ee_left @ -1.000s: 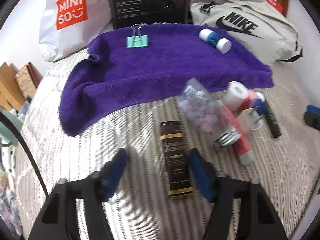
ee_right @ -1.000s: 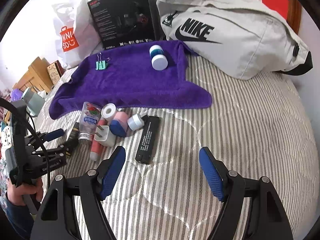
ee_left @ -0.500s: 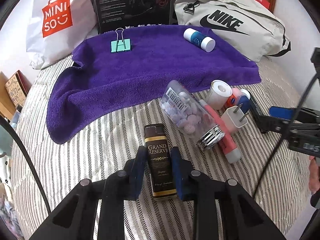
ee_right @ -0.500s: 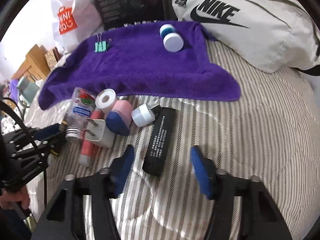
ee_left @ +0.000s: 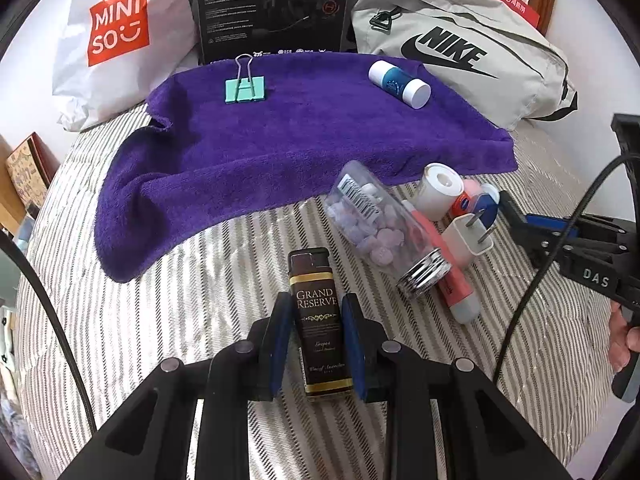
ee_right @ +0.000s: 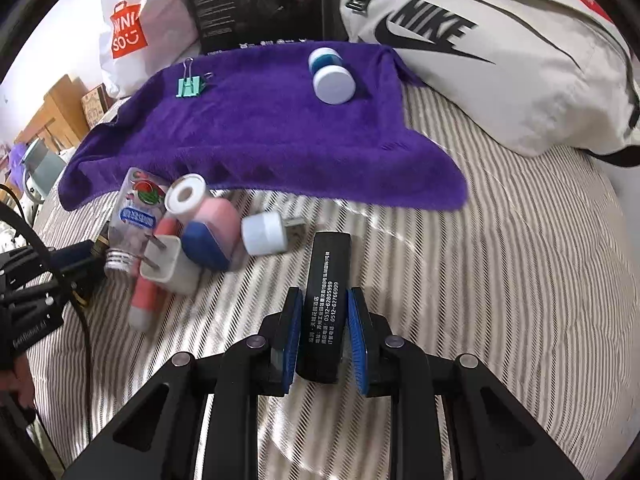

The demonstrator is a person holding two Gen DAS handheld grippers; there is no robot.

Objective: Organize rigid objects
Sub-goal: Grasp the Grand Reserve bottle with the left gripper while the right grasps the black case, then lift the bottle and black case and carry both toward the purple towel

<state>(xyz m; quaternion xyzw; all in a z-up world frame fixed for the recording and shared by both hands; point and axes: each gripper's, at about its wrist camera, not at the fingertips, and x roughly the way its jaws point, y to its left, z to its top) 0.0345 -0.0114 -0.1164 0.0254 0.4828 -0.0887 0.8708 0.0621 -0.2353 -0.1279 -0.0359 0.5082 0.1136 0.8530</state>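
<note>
Striped bedspread (ee_left: 192,292) under everything; purple towel (ee_left: 280,140) spread across its far half, backed by Miniso bag (ee_left: 116,28), black box (ee_left: 272,4) and grey Nike bag (ee_left: 460,48); teal binder clip (ee_left: 245,89) and small blue-and-white bottle (ee_left: 399,84) lying on the towel, well apart.

Left gripper (ee_left: 316,344) narrowed on dark Grand Reserve bottle (ee_left: 319,320), blue pads against both its sides, bottle lying flat on the bedspread just short of the towel's near edge; clear pill bottle (ee_left: 384,228) on its side just to the right, then pink tube (ee_left: 452,280), white plug adapter (ee_left: 468,236) and white roll (ee_left: 440,190) bunched together.

Right gripper (ee_right: 324,340) closed narrow around black bar-shaped case (ee_right: 326,304) with white print, pads flanking its near half; case flat on the bedspread, near white USB plug (ee_right: 268,234), apart from the towel.
</note>
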